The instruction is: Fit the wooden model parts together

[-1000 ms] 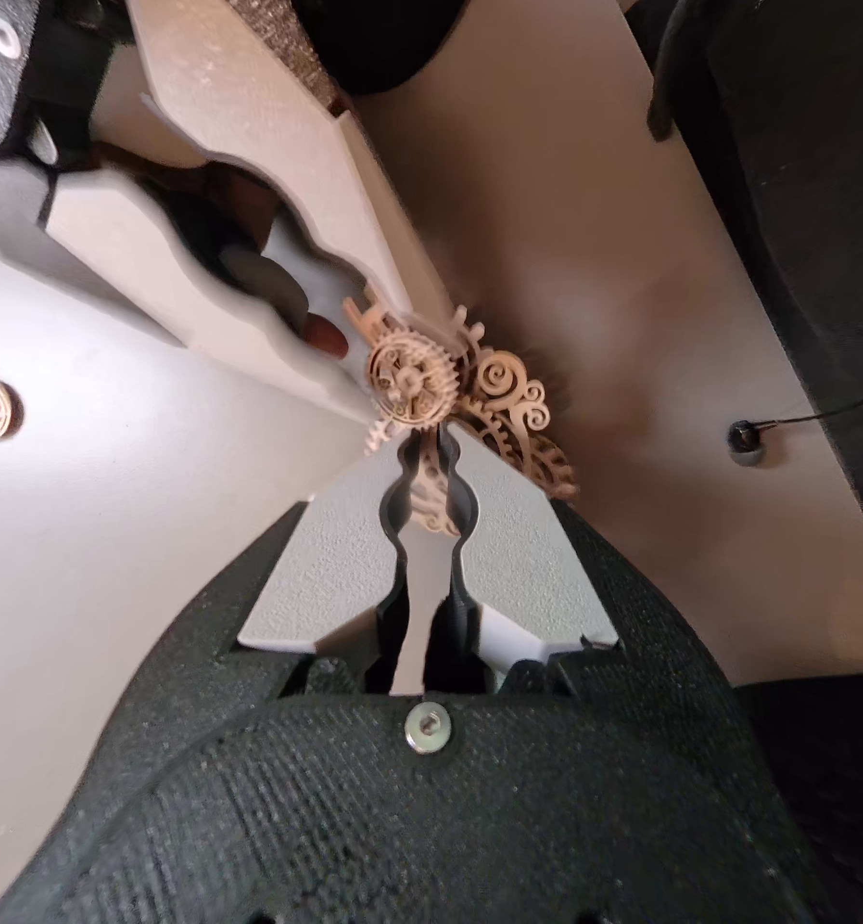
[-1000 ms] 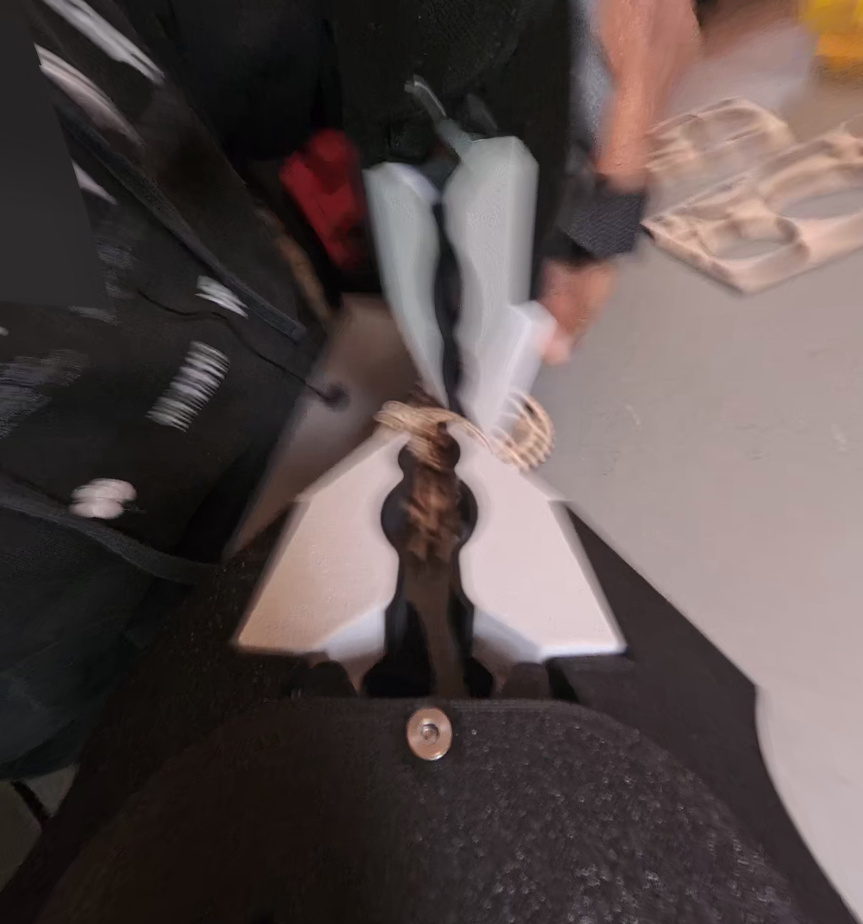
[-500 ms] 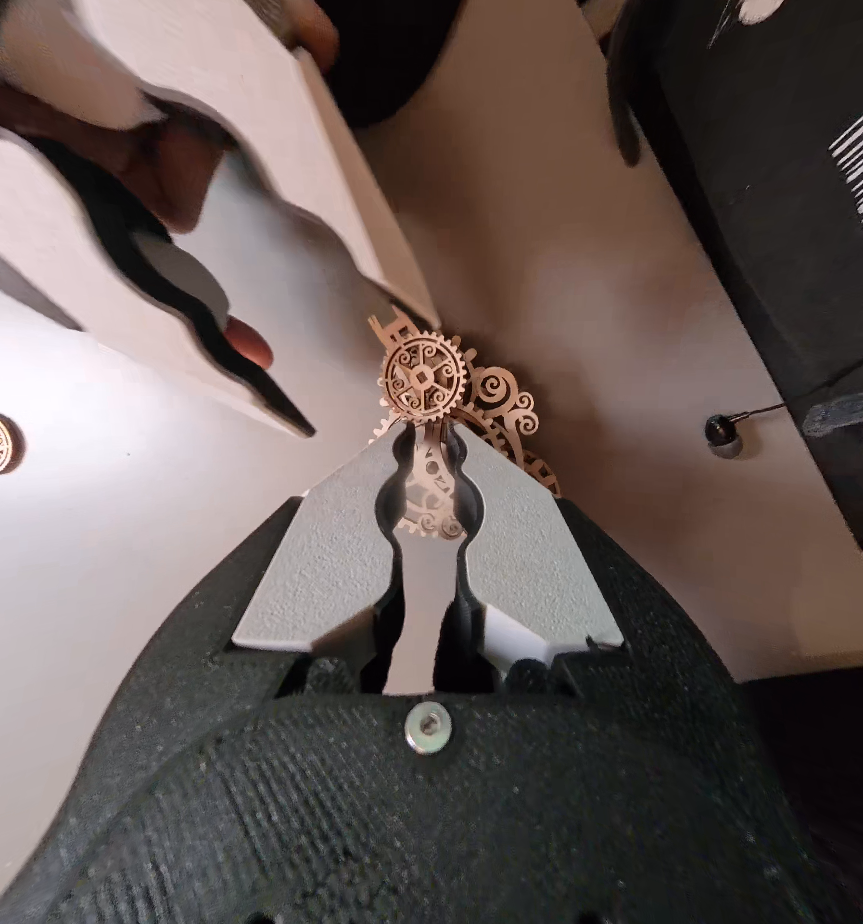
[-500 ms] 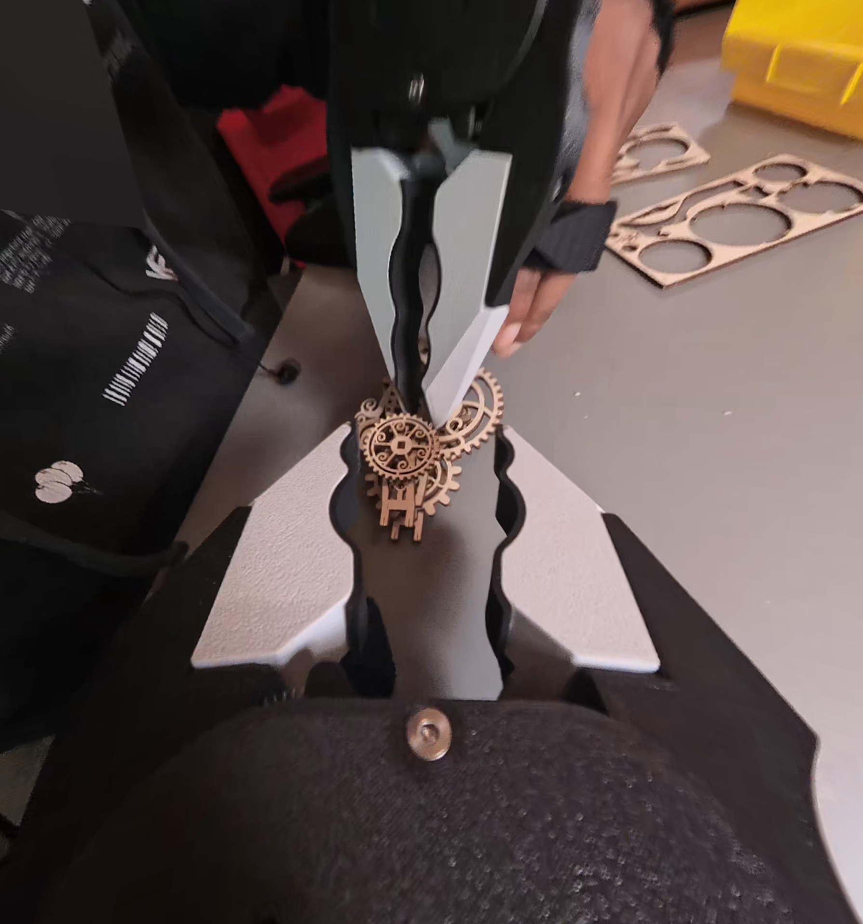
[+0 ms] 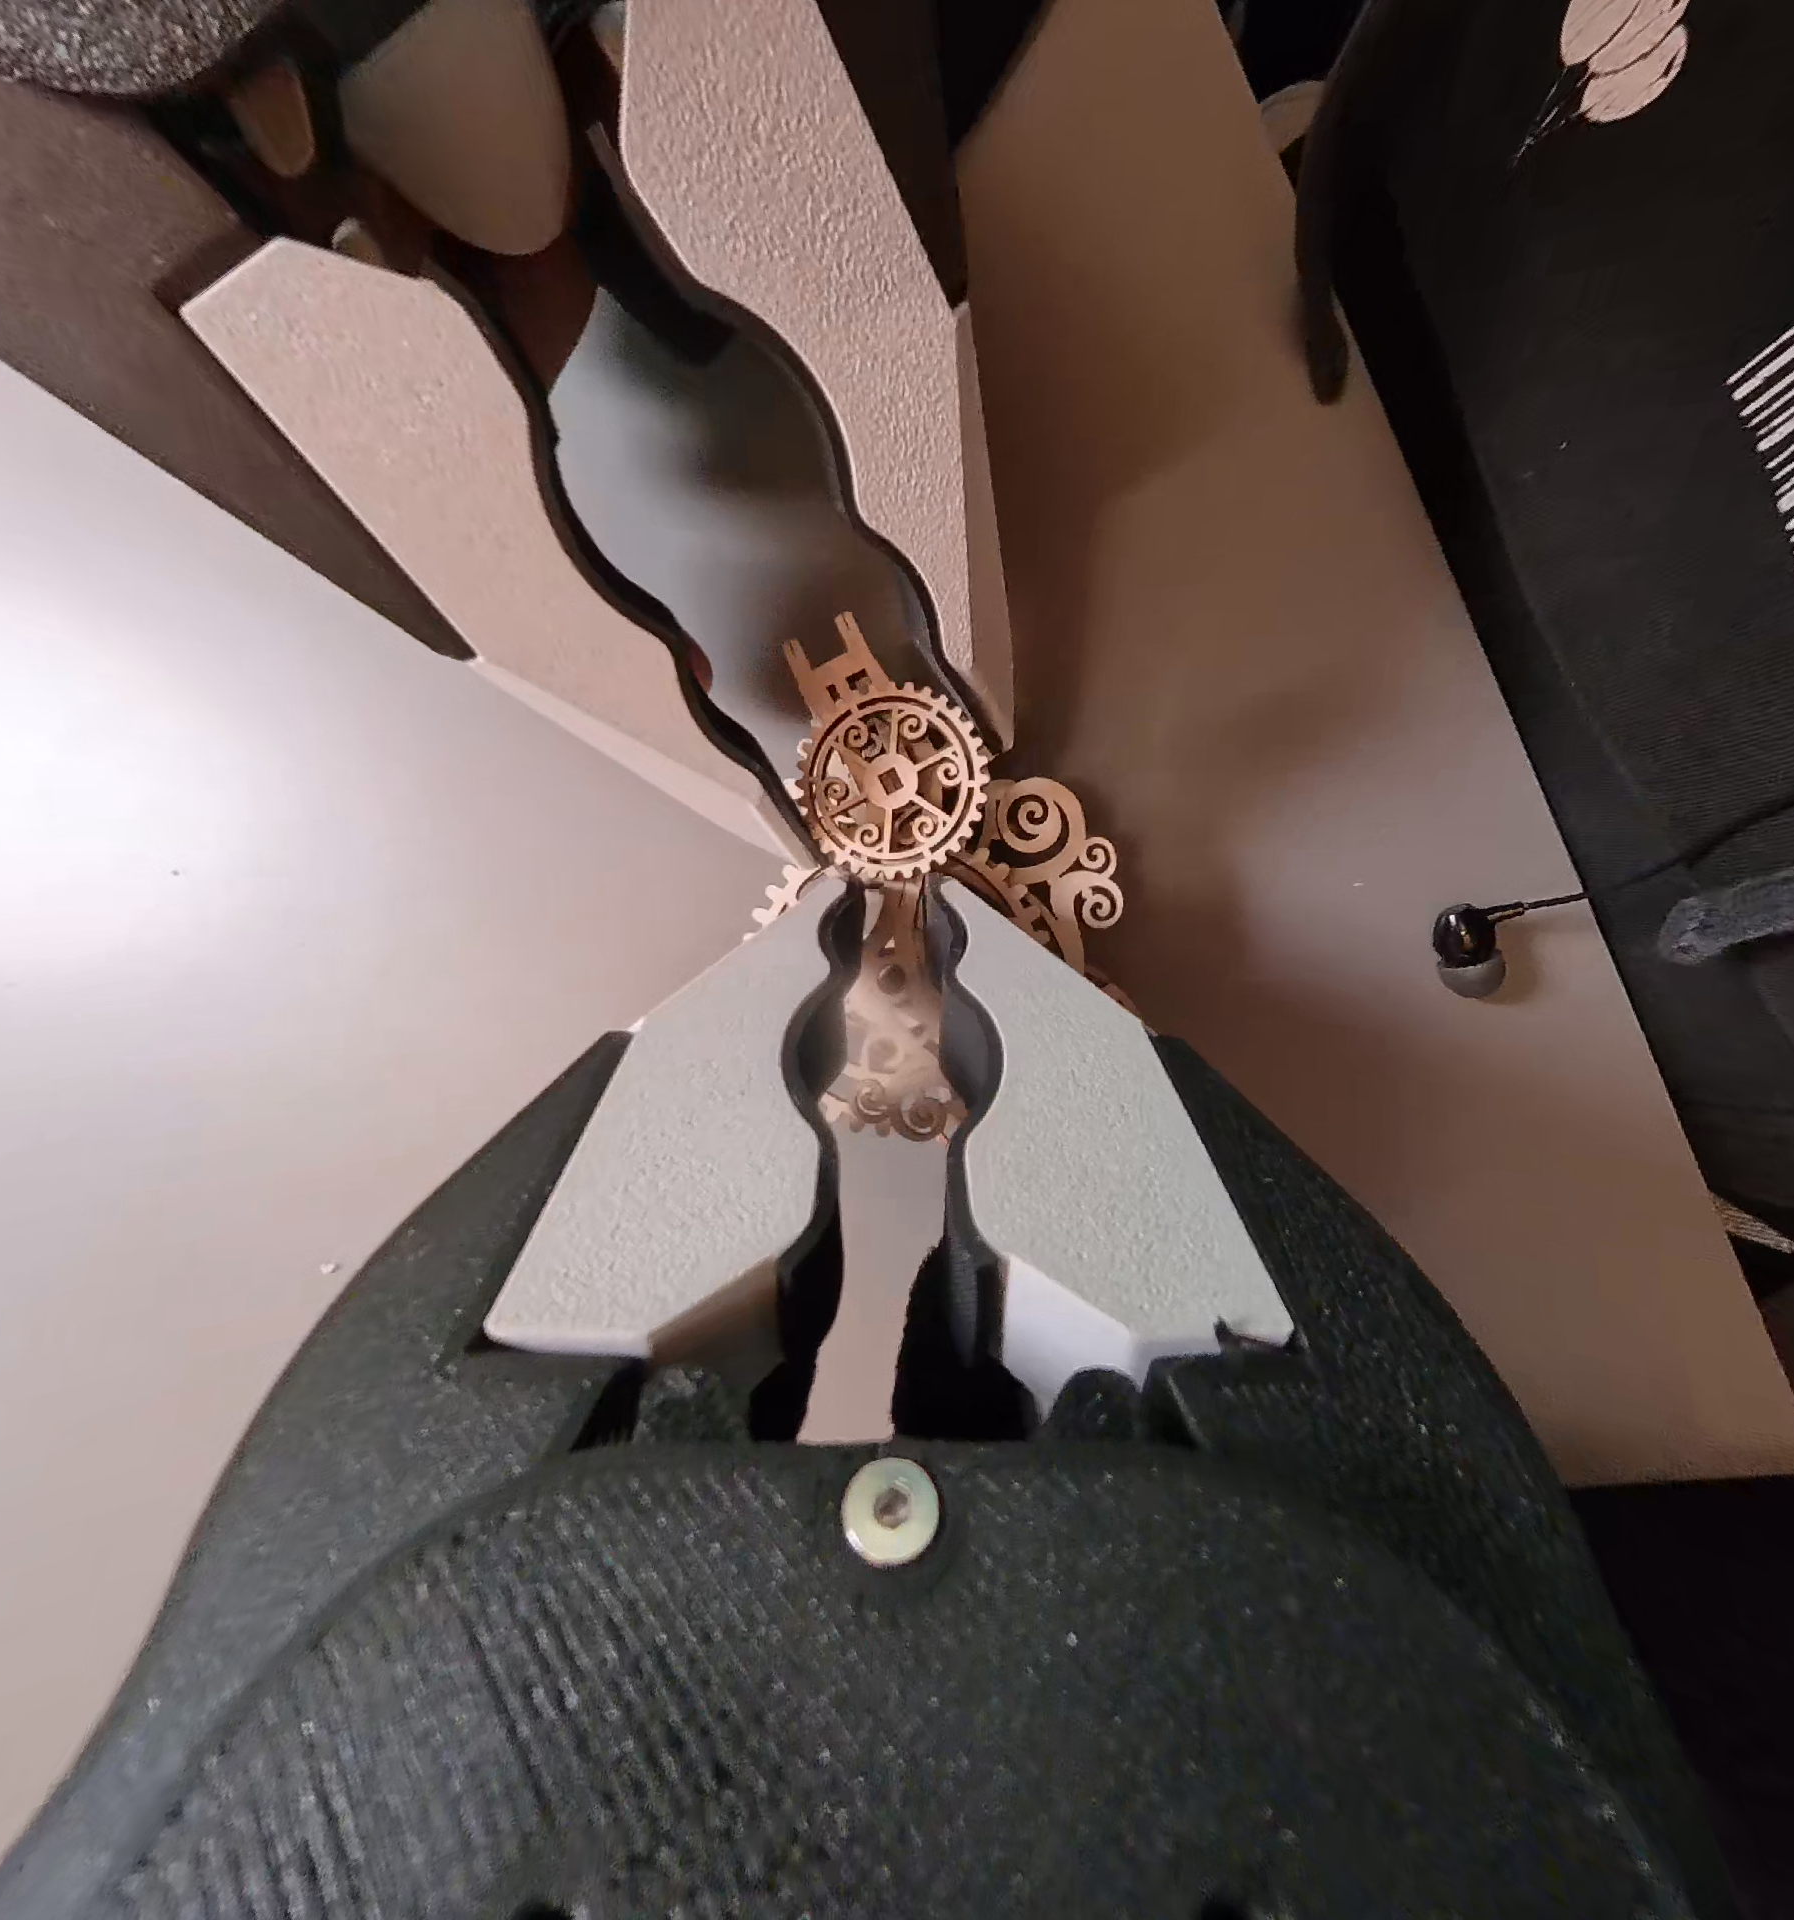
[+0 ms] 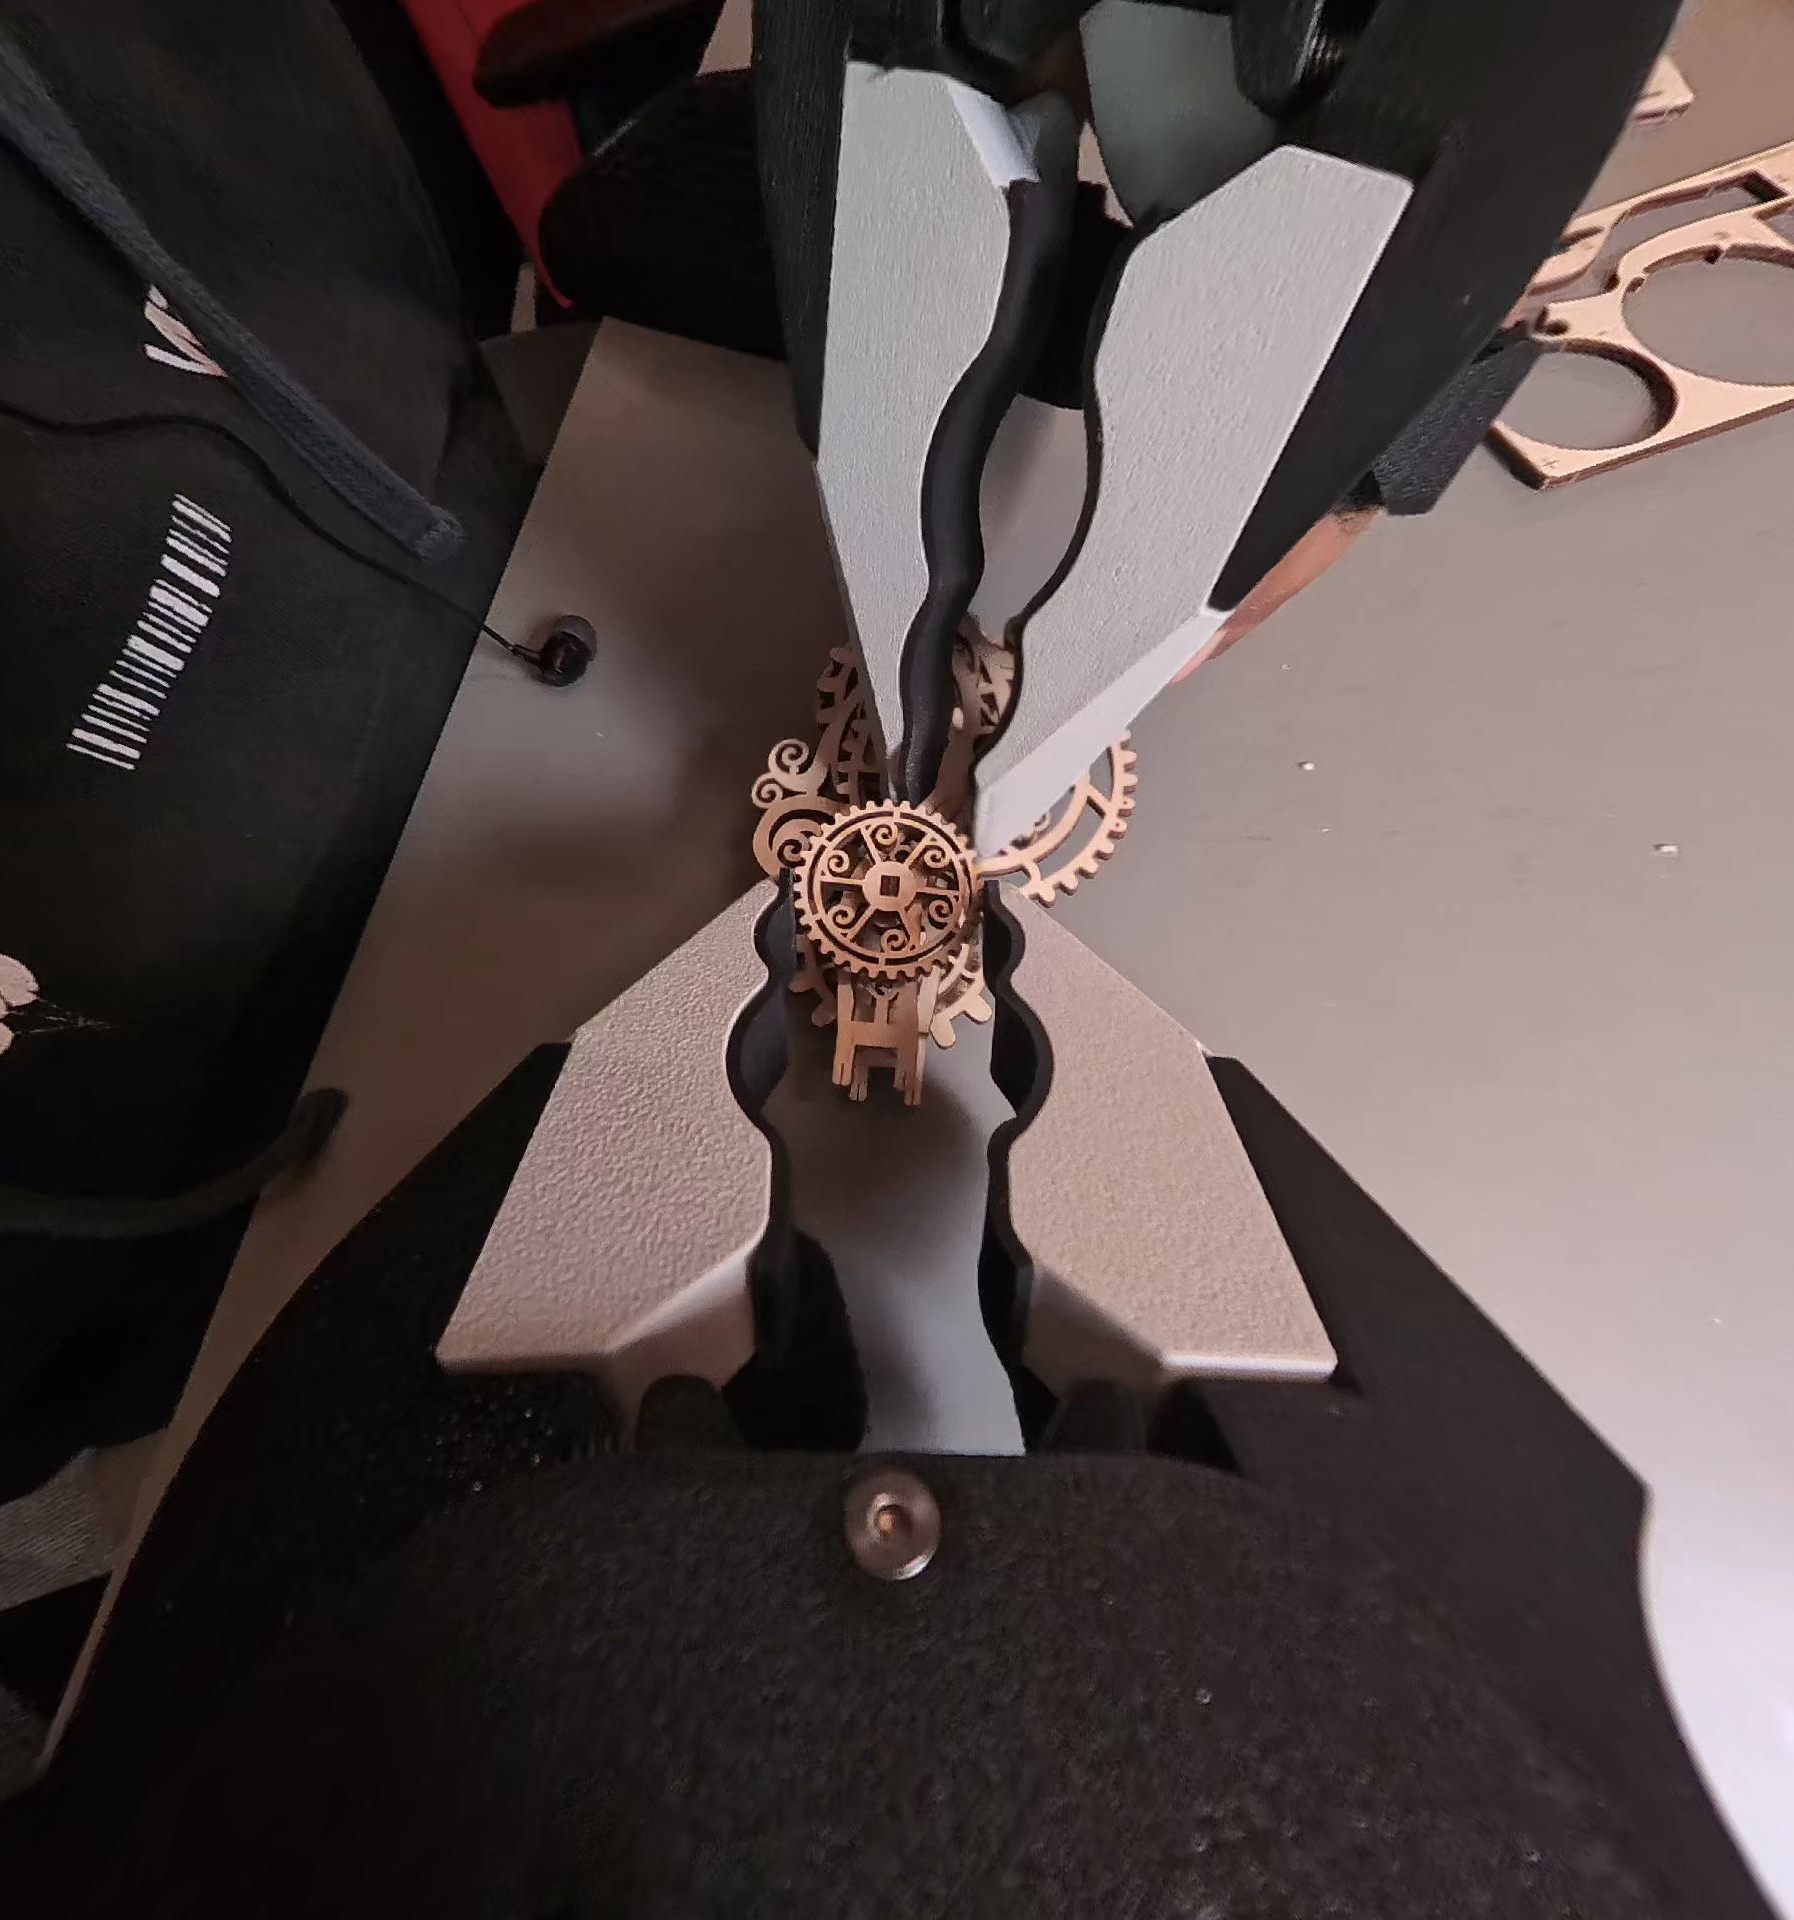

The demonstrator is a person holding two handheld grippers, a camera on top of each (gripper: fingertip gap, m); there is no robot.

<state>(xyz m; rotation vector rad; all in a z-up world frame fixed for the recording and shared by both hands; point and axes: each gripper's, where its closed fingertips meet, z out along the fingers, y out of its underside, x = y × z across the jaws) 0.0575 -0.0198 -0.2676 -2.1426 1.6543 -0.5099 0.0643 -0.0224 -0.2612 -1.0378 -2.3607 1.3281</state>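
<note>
**Closed in on the gear**

Drew the right tongs (image 6: pixel 888 914) in since half a second before, from well wide of the gear wheel (image 6: pixel 891 885) to flanking its toothed rim, with pads seemingly touching it on both sides. Had the left tongs (image 5: pixel 893 914) clamped nearly together on the thin scrollwork edge of the wooden model (image 5: pixel 1054 852), raised above the desk (image 6: pixel 1392 935), with the gear wheel on its front face over a ladder-shaped tab. Farther off, left the cut-out sheets (image 6: pixel 1682 312) lying flat on the desk.

Judged the risks thus. Could snap fine teeth or curls by squeezing too hard. Could skew the wheel off its square hub by pressing off-centre. Could twist the model in the narrow left-hand grip, pinched only along a thin edge, and so jam or split the joint.
</note>
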